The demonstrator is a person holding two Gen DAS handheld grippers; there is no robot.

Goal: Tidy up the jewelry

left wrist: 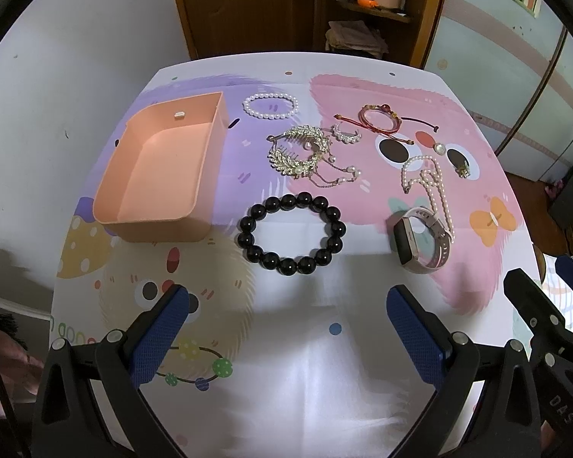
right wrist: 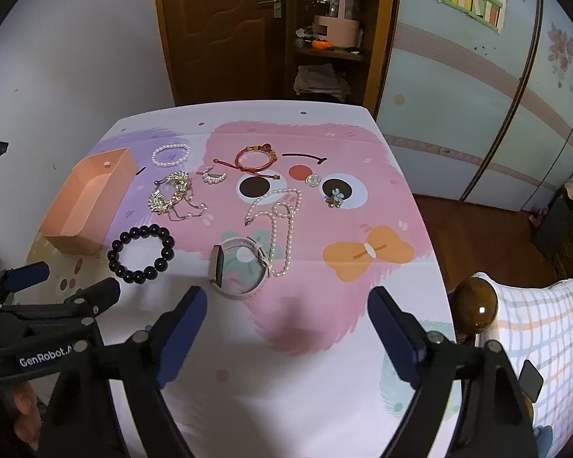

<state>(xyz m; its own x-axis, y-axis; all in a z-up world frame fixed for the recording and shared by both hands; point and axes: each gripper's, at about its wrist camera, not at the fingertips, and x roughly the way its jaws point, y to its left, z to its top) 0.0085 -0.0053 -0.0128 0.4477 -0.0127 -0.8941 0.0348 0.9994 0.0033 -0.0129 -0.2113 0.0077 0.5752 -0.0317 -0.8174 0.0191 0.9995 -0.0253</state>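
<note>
While nothing lies in the pink tray [left wrist: 152,175] yet, every piece of jewelry remains spread on the worktop [left wrist: 305,343], so the sorting is judged to be at its opening step.

Left hand-held gripper [left wrist: 286,316]: jaws wide apart, holding nothing, hovering above the near part of the worktop, short of the black bead bracelet [left wrist: 292,229]. Right hand-held gripper [right wrist: 286,316]: likewise spread wide and empty, positioned short of the watch [right wrist: 240,271].

Positions noted:
- Tray at the left of the worktop, open side up, interior bare.
- Black bead bracelet just beside the tray's near right corner, apart from it.
- Gold leaf hair comb [left wrist: 300,152] beyond the bracelet, its chains trailing right.
- Small pearl bracelet [left wrist: 270,105] at the far side, near the tray's far corner.
- Red cord bracelet [left wrist: 380,122] far right of centre.
- Long pearl necklace [left wrist: 428,187] running down to the watch and apparently touching its strap.

Judgement: the black bead bracelet is the nearest piece to the left gripper and the tray. The next move calls for lowering over one side of the ring, closing on the beads, and a short carry leftward over the tray wall. Smooth round beads may slip.
</note>
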